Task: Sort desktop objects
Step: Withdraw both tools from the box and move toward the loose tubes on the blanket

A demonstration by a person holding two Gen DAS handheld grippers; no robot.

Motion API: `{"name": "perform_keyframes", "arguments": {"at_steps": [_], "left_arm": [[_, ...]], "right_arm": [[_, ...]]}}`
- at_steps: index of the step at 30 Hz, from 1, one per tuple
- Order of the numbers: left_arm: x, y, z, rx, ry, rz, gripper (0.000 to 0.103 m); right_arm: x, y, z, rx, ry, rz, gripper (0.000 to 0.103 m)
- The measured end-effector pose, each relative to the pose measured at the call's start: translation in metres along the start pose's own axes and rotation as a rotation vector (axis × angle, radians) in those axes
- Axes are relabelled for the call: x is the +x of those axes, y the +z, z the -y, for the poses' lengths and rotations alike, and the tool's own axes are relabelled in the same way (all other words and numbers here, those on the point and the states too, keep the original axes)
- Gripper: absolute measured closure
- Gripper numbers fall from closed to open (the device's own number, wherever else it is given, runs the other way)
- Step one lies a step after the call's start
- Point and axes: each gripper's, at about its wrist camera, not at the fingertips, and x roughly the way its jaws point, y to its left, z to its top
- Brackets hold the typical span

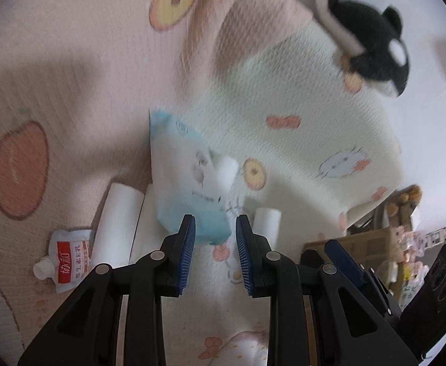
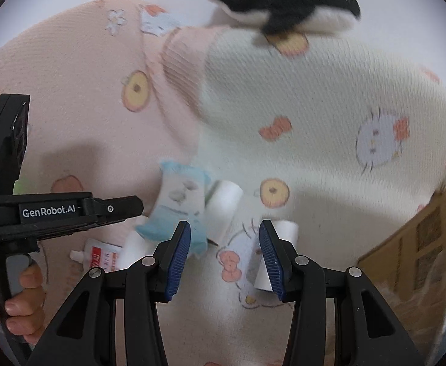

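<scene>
A blue pack lies on the blanket just ahead of the left gripper, whose narrow jaws hold nothing. White rolls flank it. The right gripper, beside, gapes empty. An orca toy sits far ahead.

A bed carries everything, covered by a pink quilt printed with oranges and doughnuts and, beside it, a cream quilt with bows and cartoon cats. On the covers lie a light-blue tissue pack, several white rolls clustered around and partly under it, and a small white-and-red squeeze pouch with Chinese lettering just beside the rolls. An orca plush rests at the cream quilt's far edge, well apart from the cluster.
</scene>
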Motion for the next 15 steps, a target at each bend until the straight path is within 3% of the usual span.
{"name": "perform_keyframes", "arguments": {"at_steps": [9,15], "left_arm": [[0.041,-0.012,0.015,0.02,-0.044,-0.128,0.074],[0.067,-0.021,0.022,0.013,-0.088,-0.182,0.074]], "right_arm": [[0.041,-0.042,0.043,0.208,0.126,-0.049,0.059],[0.058,-0.062,0.045,0.176,0.086,-0.058,0.059]]}}
